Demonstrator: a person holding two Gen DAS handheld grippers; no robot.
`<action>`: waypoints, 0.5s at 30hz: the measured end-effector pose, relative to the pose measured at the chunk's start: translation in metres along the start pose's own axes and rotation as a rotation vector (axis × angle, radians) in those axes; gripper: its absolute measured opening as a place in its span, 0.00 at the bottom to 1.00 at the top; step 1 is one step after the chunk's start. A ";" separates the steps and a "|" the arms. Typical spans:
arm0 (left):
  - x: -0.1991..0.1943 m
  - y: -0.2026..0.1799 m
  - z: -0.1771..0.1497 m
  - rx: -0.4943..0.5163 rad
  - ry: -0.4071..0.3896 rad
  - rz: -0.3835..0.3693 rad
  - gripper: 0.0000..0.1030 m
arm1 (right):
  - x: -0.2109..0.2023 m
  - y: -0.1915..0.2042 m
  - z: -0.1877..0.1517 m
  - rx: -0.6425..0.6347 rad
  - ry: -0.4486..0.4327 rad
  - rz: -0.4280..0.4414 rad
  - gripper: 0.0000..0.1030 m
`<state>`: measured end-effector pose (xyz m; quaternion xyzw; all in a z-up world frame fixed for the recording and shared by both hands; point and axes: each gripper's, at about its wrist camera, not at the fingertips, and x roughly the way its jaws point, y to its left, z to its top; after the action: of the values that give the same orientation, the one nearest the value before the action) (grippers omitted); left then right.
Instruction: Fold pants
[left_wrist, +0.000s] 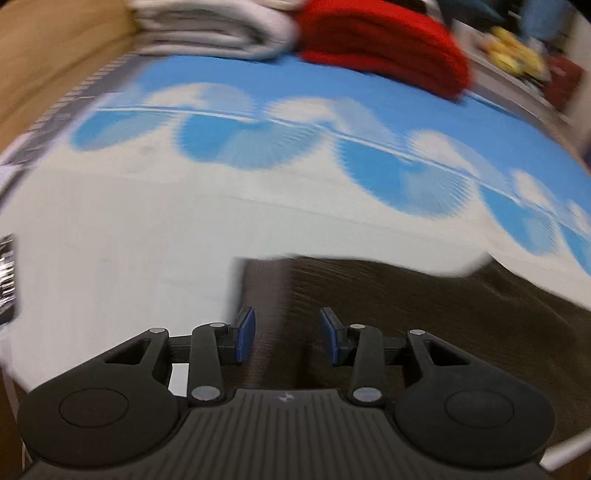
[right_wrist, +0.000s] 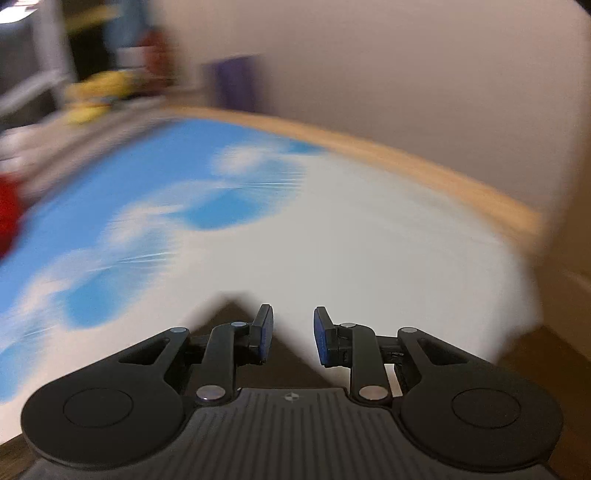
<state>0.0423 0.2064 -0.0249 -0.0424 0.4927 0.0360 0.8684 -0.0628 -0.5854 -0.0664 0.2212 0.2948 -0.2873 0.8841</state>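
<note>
Judging the dark brown pants (left_wrist: 424, 325), lying on the bed (left_wrist: 129, 236) under both spread, empty claws (left claw (left_wrist: 287, 336), right claw (right_wrist: 293, 334)), soft, light and limp, we favoured pinching their near-left corner edge.

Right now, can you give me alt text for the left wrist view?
The open left gripper hovers over dark brown pants lying on a white and blue patterned bedsheet. At the far edge sit folded white towels and a folded red cloth; the picture is motion-blurred.
</note>
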 end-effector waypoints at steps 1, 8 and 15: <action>0.005 -0.006 -0.002 0.028 0.026 -0.023 0.41 | 0.001 0.016 -0.002 -0.039 0.013 0.084 0.26; 0.058 -0.014 -0.029 0.149 0.301 0.080 0.40 | -0.007 0.178 -0.034 -0.406 0.134 0.574 0.26; 0.062 -0.011 -0.031 0.168 0.314 0.077 0.41 | -0.016 0.320 -0.089 -0.629 0.311 0.819 0.27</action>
<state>0.0482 0.1938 -0.0933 0.0439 0.6248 0.0207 0.7793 0.0954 -0.2938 -0.0498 0.0823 0.3835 0.2192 0.8933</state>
